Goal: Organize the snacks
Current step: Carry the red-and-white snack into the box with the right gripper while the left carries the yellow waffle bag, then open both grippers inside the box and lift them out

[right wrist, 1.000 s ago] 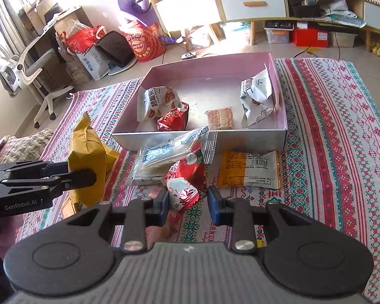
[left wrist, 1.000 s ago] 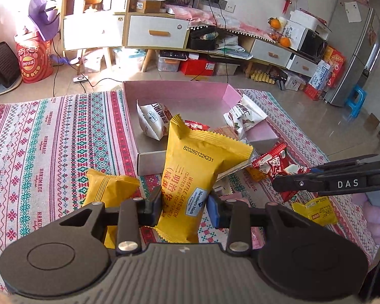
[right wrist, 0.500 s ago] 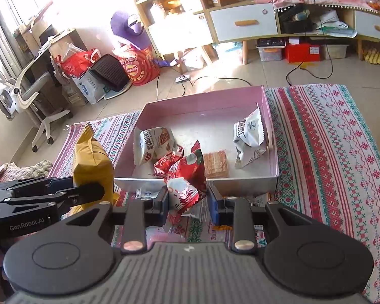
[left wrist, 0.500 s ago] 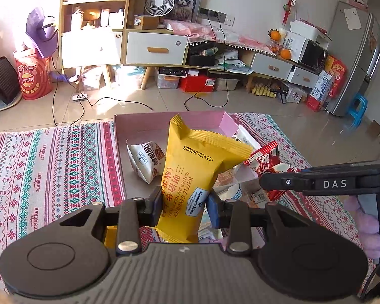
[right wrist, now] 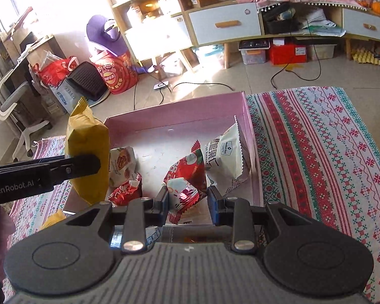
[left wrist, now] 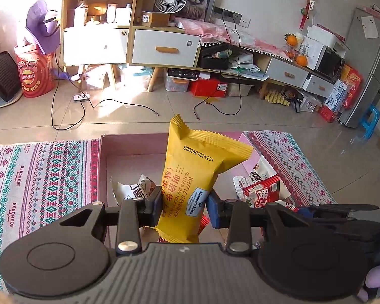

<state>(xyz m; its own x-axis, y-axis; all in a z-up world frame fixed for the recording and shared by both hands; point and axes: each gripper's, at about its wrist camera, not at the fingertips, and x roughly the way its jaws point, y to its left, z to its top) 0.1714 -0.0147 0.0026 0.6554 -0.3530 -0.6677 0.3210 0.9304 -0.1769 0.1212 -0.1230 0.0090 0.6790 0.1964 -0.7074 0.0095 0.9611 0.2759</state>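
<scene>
My left gripper [left wrist: 184,209] is shut on a tall yellow waffle sandwich packet [left wrist: 192,177] and holds it upright above the near edge of the pink box [left wrist: 129,147]. The packet also shows in the right wrist view [right wrist: 87,152]. My right gripper [right wrist: 188,204] is shut on a red and white snack packet [right wrist: 186,179] and holds it over the box [right wrist: 179,111]. Inside the box lie a white packet [right wrist: 225,159], a red packet [right wrist: 126,193] and a white and orange packet [right wrist: 121,163].
The box sits on a patterned red, green and white cloth [right wrist: 316,152]. A yellow packet [right wrist: 54,219] lies on the cloth left of the box. Beyond are a tiled floor with cables [left wrist: 139,106], shelves and drawers [left wrist: 164,48].
Both grippers have risen and moved forward with their packets, from over the cloth in front of the box to over the box.
</scene>
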